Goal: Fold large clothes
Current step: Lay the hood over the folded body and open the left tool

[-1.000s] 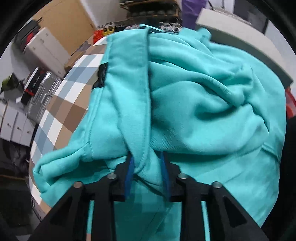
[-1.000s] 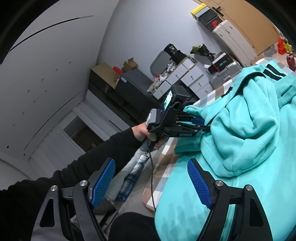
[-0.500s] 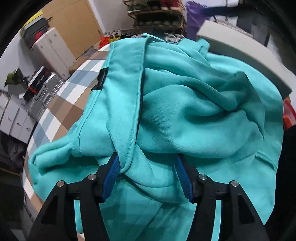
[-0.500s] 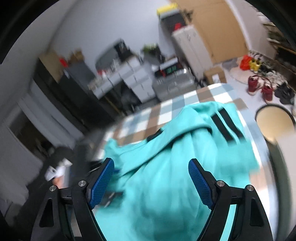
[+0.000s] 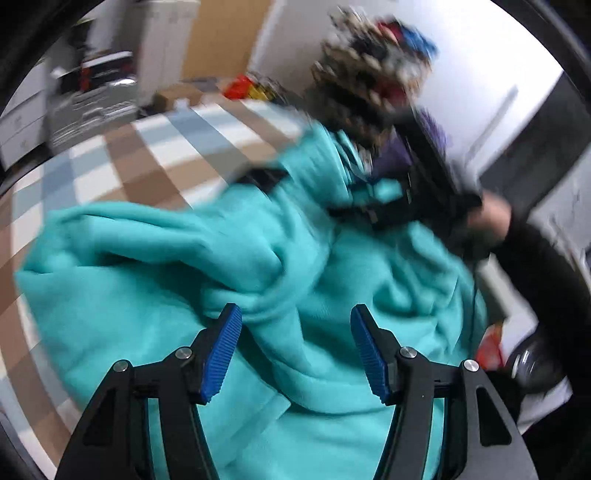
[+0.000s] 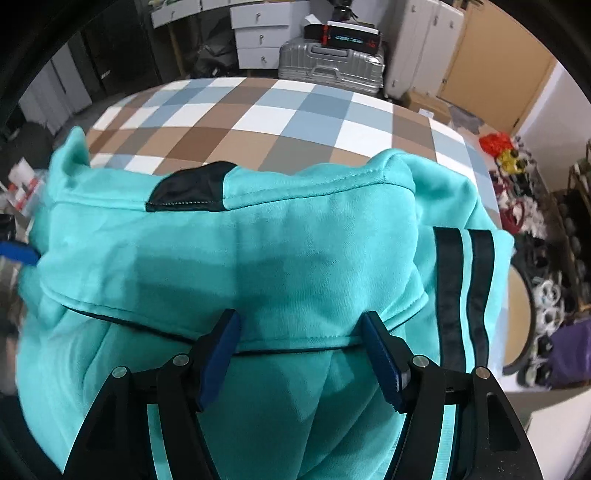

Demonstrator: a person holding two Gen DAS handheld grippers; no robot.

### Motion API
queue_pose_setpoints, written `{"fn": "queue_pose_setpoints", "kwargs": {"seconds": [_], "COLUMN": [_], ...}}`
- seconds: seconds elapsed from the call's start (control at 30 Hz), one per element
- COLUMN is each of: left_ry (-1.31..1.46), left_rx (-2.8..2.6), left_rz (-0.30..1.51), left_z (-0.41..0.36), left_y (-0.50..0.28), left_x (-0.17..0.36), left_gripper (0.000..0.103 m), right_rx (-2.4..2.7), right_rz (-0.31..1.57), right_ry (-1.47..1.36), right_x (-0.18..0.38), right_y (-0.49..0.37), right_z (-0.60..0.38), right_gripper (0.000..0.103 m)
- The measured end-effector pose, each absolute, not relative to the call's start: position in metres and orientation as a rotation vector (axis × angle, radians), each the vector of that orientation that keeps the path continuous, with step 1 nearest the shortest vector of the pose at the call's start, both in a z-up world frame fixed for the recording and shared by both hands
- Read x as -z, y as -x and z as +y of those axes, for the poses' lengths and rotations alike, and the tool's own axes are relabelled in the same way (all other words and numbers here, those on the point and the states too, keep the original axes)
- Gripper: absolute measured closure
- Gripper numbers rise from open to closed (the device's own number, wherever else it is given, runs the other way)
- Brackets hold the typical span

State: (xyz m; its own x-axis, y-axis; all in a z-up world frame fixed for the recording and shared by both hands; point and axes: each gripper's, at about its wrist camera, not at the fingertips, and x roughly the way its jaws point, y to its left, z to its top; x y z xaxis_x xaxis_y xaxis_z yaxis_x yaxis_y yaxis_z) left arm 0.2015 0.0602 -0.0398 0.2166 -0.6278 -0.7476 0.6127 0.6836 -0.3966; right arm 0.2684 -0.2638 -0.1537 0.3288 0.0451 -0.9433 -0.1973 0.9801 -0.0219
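A turquoise hoodie point(image 6: 295, 258) with black stripes and a black patch lies bunched on a checked table point(image 6: 258, 114). It also shows in the blurred left wrist view point(image 5: 184, 266). My left gripper point(image 5: 295, 350) is open above the crumpled cloth, holding nothing. My right gripper point(image 6: 301, 350) is open, its blue pads either side of a hem edge of the hoodie. The right gripper also appears in the left wrist view point(image 5: 399, 206), low over the hoodie's far side.
A silver suitcase point(image 6: 328, 62) and white drawers point(image 6: 262, 33) stand beyond the table. Shoes and clutter point(image 6: 535, 221) lie on the floor at the right. Bare checked cloth point(image 5: 110, 155) lies left of the hoodie.
My left gripper has opened, let go of the hoodie fold and swung its view right. My right gripper has swung down from mid-air onto the hoodie, still open.
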Motion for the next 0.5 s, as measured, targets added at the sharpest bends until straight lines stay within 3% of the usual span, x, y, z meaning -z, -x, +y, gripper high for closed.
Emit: {"fn": "queue_pose_setpoints", "kwargs": {"seconds": [0.2, 0.33, 0.43, 0.5], "left_ry": [0.056, -0.029, 0.007, 0.049], "left_rx": [0.803, 0.740, 0.630, 0.550], "left_rz": [0.996, 1.087, 1.183, 1.235], "left_z": [0.050, 0.035, 0.034, 0.038], "left_y": [-0.171, -0.158, -0.170, -0.180], "left_x": [0.020, 0.052, 0.085, 0.105], "left_gripper": [0.045, 0.045, 0.045, 0.046], "right_rx": [-0.201, -0.187, -0.161, -0.149], "right_rz": [1.206, 1.207, 1.275, 1.266], "right_ry": [0.082, 0.098, 0.072, 0.029], "right_x": [0.116, 0.110, 0.140, 0.159], "right_y": [-0.245, -0.208, -0.200, -0.199], "right_z": [-0.269, -0.279, -0.288, -0.287], "right_gripper": [0.035, 0.034, 0.032, 0.020]}}
